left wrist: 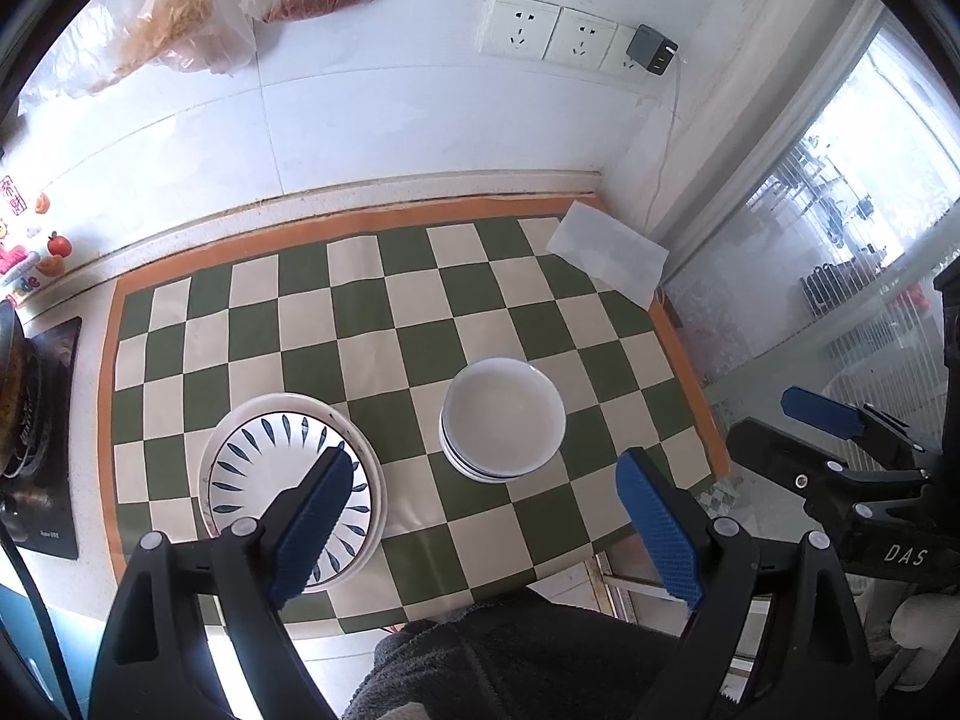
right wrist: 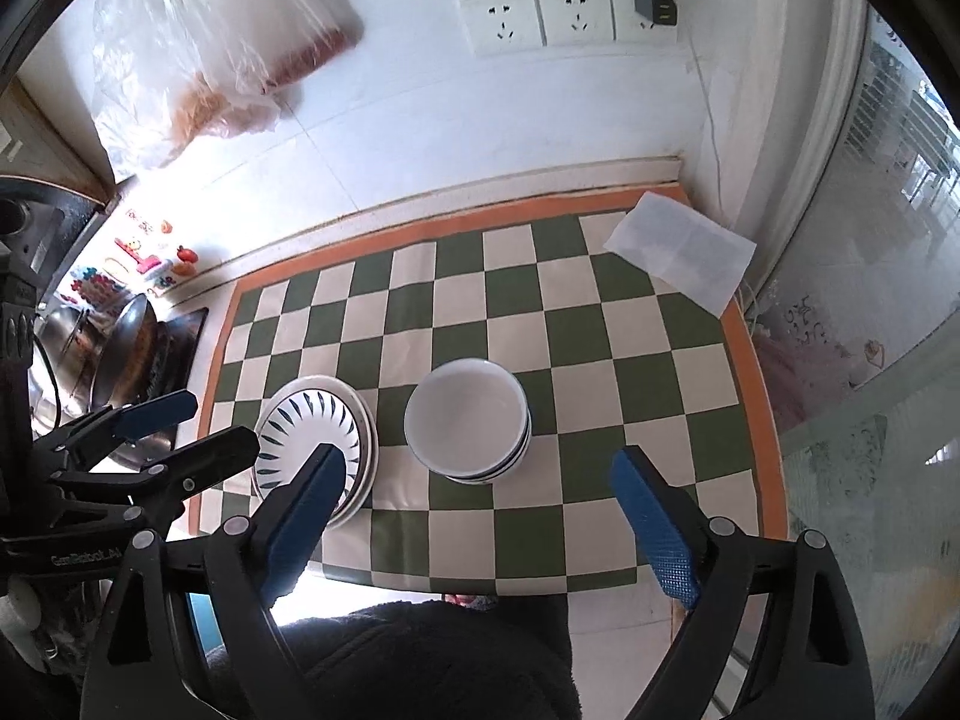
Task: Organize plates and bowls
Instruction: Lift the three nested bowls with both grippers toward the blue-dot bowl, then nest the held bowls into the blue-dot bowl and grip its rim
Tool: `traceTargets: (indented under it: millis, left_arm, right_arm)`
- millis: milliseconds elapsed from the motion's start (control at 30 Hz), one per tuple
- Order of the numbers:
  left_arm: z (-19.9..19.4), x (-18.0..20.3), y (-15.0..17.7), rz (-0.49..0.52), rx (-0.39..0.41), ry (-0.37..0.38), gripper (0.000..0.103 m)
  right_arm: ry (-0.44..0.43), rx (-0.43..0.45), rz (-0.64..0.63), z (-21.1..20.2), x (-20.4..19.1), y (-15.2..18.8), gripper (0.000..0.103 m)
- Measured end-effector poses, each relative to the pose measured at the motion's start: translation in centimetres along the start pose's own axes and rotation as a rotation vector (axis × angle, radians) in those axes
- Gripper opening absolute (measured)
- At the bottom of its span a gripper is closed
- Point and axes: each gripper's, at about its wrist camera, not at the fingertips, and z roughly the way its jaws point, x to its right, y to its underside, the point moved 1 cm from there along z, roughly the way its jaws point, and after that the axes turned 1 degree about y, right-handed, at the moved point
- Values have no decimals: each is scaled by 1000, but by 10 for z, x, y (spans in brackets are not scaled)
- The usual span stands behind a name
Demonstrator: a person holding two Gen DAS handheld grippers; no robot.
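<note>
Both hand-held grippers, left [left wrist: 483, 531] and right [right wrist: 477, 519], wide and empty above the table [right wrist: 600, 324]; below them plates [left wrist: 288, 480] stacked leftward, bowls [right wrist: 468, 420] nested just beside, likely sorted by kind to save room.

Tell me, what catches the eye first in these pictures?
The green-and-white checkered mat with its orange border fills the counter. On it sit a stack of plates topped by a blue-leaf patterned plate on the left and a stack of plain white bowls beside it, apart. Two black grippers with blue pads, the left gripper and the right gripper, stand open above them.
</note>
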Motion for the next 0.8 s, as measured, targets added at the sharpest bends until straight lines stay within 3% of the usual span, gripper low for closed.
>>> traceTargets:
  millis: [233, 400, 633, 800]
  left_arm:
    - [40, -12, -5, -47, -58, 10, 90]
    - [97, -31, -9, -173, -183, 144, 90]
    - [174, -53, -17, -316, -337, 222, 88]
    - [224, -71, -15, -471, -454, 324, 88]
  right_arm:
    - [-40, -46, 57, 31, 18, 0, 94]
    - [-131, -122, 169, 90, 44, 0, 94]
    - [-187, -266, 281, 183, 67, 10, 94]
    - [-298, -350, 401, 245, 85, 20, 94]
